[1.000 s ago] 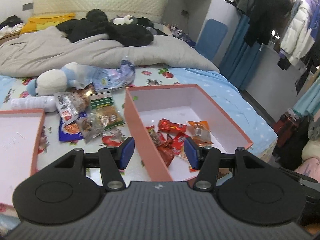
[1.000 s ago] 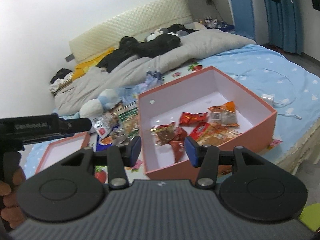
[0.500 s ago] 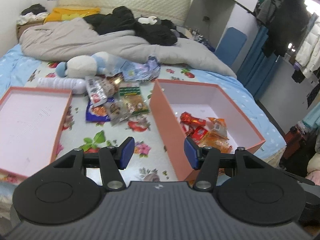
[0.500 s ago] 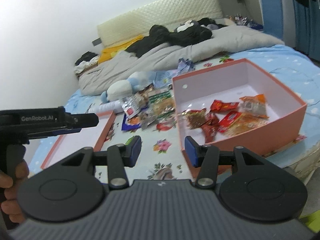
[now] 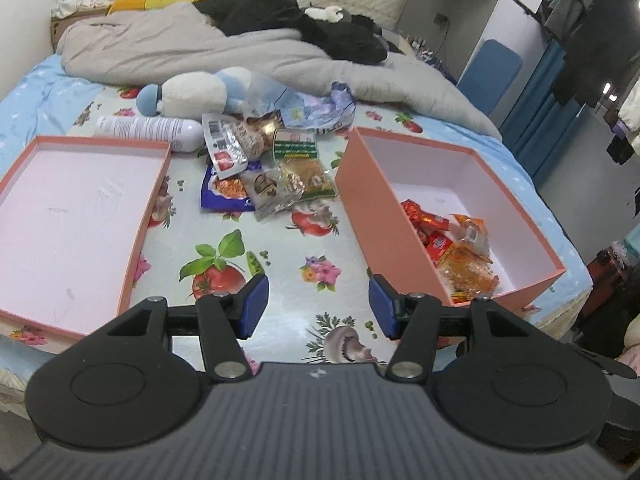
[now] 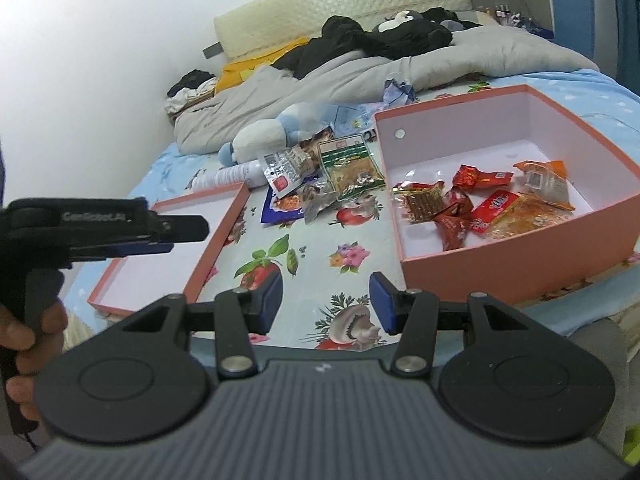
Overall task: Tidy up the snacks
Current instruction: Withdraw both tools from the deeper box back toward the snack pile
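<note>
We hold both tools back at the near edge of the bed; the left gripper (image 5: pixel 318 306) has its fingers apart with nothing between them, and the right gripper (image 6: pixel 326 304) is likewise spread and empty. The loose snack pile (image 5: pixel 266 168) lies straight ahead and well apart from both, on the flowered sheet between the shallow lid (image 5: pixel 156 184) on our left and the deep pink box (image 5: pixel 364 196) on our right; a few red and orange packets (image 6: pixel 486 206) already sit inside that box. The green-labelled packet (image 6: pixel 354 166) on top runs lengthwise away from us, its long axis roughly in line with the reach, its far end tipped a little leftward; we judge a grip across its short width the easy one. From these views we cannot tell which gripper is nearer the pile.
</note>
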Tool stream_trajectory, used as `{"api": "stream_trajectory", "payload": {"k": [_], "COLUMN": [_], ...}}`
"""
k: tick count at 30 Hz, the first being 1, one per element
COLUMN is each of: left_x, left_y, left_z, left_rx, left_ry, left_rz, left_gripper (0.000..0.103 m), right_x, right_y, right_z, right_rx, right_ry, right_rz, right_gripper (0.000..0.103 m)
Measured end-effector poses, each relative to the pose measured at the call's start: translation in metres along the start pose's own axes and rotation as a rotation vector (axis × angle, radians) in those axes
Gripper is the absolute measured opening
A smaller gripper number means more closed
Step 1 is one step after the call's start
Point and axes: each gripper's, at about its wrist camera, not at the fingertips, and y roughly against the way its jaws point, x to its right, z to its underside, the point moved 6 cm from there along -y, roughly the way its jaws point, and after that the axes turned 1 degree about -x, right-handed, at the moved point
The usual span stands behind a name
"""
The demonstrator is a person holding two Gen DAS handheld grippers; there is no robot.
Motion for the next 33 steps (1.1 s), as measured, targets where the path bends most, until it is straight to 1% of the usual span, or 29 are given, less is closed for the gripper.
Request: {"api": "stream_trajectory", "payload": {"k": [3, 11, 16, 19, 20, 23, 24, 26, 28, 29, 33], "left_x": [-0.008, -0.036, -0.054, -0.063, -0.065, -0.073, -0.076, -0.082, -0.087, -0.090, -0.106], "left_y": [-0.011, -0.044, -0.069, -0.086, -0.093, -0.113, -0.120, -0.133, -0.145, -0.150, -0.173], "left_z": [-0.003, -0.016, -0.029, -0.037, -0.040, -0.046, -0.047, -0.051, -0.055, -0.058, -0.069], "left_rx": [-0.010, -0.038, -0.062, -0.078, -0.082, -0.105, -0.114, -0.129, -0.139, -0.134, -0.145], "left_ry": [0.008, 0.047, 0.057, 0.057, 0.051, 0.050, 0.055, 0.058, 0.041, 0.039, 0.042], "left_rz": [-0.002, -0.011, -0.019, -0.017, -0.019, -0.020, -0.018, -0.015, -0.005, 0.001, -0.015], "left_gripper": [0.066, 0.066, 0.067, 0.072, 0.075, 0.076, 0.077, 0.077, 0.077, 0.077, 0.077], "right_x": [-0.003, -0.011, -0.010, -0.009, -0.009, -0.010, -0.011, -0.013, -0.016, -0.018, -0.022], "right_y": [-0.010, -0.048, -0.073, -0.088, -0.094, -0.110, -0.116, -0.127, -0.136, -0.140, -0.159], "right_z": [-0.002, -0.010, -0.013, -0.015, -0.016, -0.018, -0.019, -0.020, -0.021, -0.022, -0.030], "right_rx": [0.002, 0.010, -0.019, -0.027, -0.030, -0.039, -0.043, -0.035, -0.015, 0.000, 0.019], "right_ry": [0.005, 0.042, 0.057, 0.065, 0.064, 0.073, 0.079, 0.080, 0.095, 0.114, 0.166], "right_rz": [-0.013, -0.005, -0.003, 0.005, 0.002, -0.013, -0.016, -0.029, -0.028, -0.013, 0.035], "right_gripper": [0.052, 0.051, 0.051, 0.052, 0.058, 0.062, 0.074, 0.087, 0.090, 0.091, 0.092]}}
